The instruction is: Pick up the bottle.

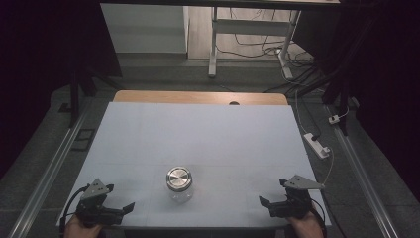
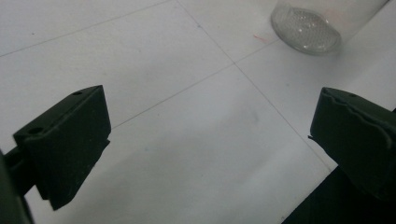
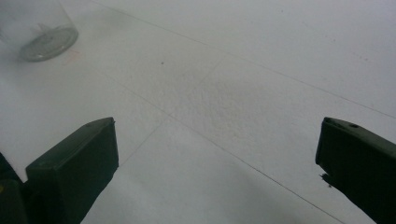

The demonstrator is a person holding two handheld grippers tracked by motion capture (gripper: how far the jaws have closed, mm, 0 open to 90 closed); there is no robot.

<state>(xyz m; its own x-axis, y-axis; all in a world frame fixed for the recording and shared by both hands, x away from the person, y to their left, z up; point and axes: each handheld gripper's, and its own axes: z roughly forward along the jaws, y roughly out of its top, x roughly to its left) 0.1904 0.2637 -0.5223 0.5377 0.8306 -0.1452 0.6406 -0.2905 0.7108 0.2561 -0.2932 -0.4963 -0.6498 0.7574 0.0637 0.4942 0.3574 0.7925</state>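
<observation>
left gripper [image 1: 120, 198]: black, grey plate | right gripper [image 1: 274, 201]: black, trailing cable

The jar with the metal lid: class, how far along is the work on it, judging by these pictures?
Nothing looks done: the jar stands upright on the white table, its lid on. Nothing is in hand: the left gripper and right gripper rest open at the near edge, apart from it. Reaching and handling it remain.

text: none legible | labels: none | numbers: none
</observation>
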